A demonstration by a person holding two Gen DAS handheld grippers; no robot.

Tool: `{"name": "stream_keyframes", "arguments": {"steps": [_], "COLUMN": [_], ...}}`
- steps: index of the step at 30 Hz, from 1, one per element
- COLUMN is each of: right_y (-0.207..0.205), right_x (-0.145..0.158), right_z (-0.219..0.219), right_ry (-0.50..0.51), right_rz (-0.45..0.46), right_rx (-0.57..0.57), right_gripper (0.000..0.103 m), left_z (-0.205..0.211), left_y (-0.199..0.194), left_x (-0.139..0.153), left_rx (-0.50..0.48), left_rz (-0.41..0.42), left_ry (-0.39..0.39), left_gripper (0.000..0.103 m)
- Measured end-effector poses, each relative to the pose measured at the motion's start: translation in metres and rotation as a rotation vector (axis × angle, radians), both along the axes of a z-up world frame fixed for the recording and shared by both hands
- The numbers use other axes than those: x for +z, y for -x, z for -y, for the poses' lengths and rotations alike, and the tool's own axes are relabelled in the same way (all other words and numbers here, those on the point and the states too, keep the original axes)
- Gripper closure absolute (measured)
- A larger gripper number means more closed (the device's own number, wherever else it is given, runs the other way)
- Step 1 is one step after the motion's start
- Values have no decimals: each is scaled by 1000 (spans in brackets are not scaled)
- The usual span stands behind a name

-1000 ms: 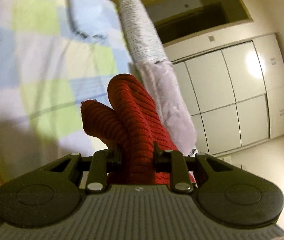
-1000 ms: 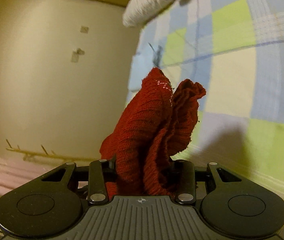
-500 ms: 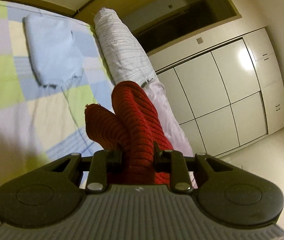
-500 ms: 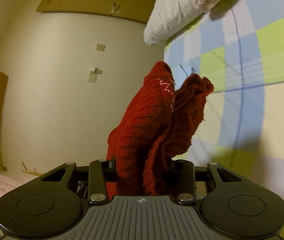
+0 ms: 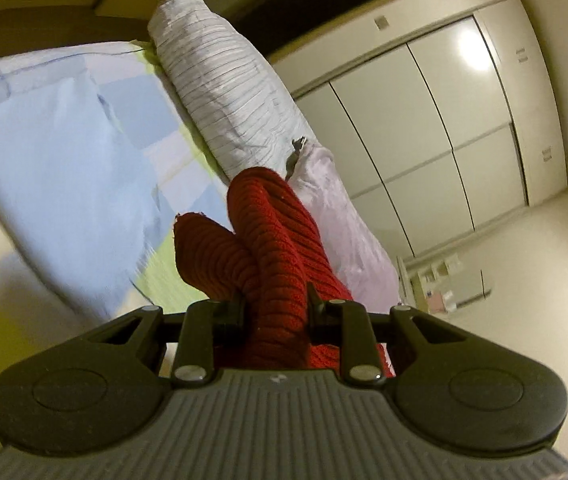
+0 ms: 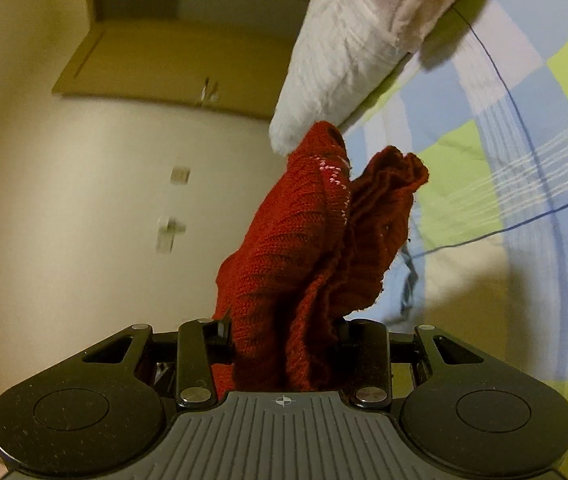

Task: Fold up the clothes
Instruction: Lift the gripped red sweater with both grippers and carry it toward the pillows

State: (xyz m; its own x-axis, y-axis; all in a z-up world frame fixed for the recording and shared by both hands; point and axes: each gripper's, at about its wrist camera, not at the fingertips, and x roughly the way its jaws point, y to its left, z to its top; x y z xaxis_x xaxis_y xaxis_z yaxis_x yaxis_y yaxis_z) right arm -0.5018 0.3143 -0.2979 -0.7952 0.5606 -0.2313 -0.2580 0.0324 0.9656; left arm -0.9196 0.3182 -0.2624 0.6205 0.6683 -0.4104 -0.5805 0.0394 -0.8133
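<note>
I've got the left gripper and right gripper both clamped on bunched red ribbed knit garment, held up off the checked blue-green bedsheet. Pale blue folded cloth lies flat there. Red one's fold isn't finished.

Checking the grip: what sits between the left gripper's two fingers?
Bunched red knit garment fills the left gripper, jaws shut on it, in the left wrist view.
</note>
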Motion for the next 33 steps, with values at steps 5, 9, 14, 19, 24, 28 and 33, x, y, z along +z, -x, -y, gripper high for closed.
{"name": "stream_keyframes", "arguments": {"steps": [5,9,14,19,24,28,33], "right_y": [71,125,165,192,206,213,221], "right_x": [-14,-18,-26,-41,-67,-100,-128], "right_z": [-31,-67,-101,-125,-132,-127,-117], "right_ry": [-16,-61,-106,-125,-114,-59,17], "right_rz": [3,17,42,92,122,216,357], "right_rx": [-89,-146,-162,-155,-160,-158,-179], "right_gripper": [64,64,64,64,64,62,57], "left_z": [-67,-116,-157,-177,-189,-198,-207], "left_y": [64,105,142,160,171,170,168], "left_x": [-10,-12,-23,-52,-89,-131,-155], "left_rx": [-53,-75,-90,-98,-116,-168,-174], "left_rz": [-34,-56,-70,-61,-72,-167,-237], "left_ry": [-20,-80,-132,-127,-104,-27,26], "left_gripper": [82,82,82,82,82,80,71]}}
